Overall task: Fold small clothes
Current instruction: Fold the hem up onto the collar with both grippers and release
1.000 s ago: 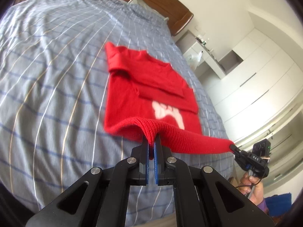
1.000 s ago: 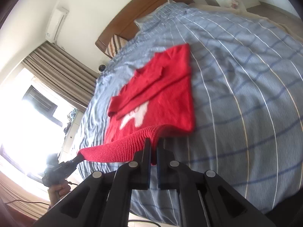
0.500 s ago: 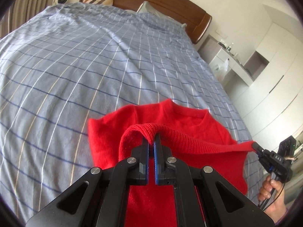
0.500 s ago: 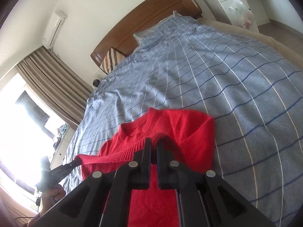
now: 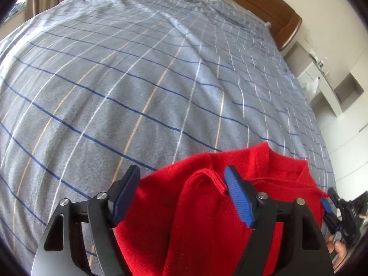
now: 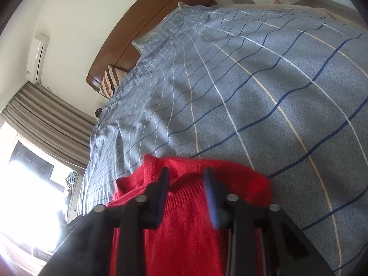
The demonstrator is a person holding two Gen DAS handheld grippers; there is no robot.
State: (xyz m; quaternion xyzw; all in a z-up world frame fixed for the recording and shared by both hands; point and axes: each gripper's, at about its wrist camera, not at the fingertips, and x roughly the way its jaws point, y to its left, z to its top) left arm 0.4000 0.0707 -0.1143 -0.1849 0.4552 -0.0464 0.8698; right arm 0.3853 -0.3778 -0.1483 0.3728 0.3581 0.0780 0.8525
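Observation:
A small red knit sweater (image 5: 202,225) lies folded over on the blue checked bedspread (image 5: 138,87). My left gripper (image 5: 181,179) is open just above it, with the ribbed hem bunched between its blue pads (image 5: 239,197) and touching the right pad. In the right wrist view the same sweater (image 6: 188,230) lies under my right gripper (image 6: 186,179), which is open over the ribbed hem. The right gripper also shows at the right edge of the left wrist view (image 5: 333,207).
The bed runs back to a wooden headboard (image 6: 147,27) with a striped pillow (image 6: 110,80). Curtains (image 6: 46,119) and a bright window are on the left side. White cabinets (image 5: 333,87) stand on the right side.
Both grippers carried the hem forward over the sweater's body to the collar end, then opened and let it go. The sweater now lies folded in half.

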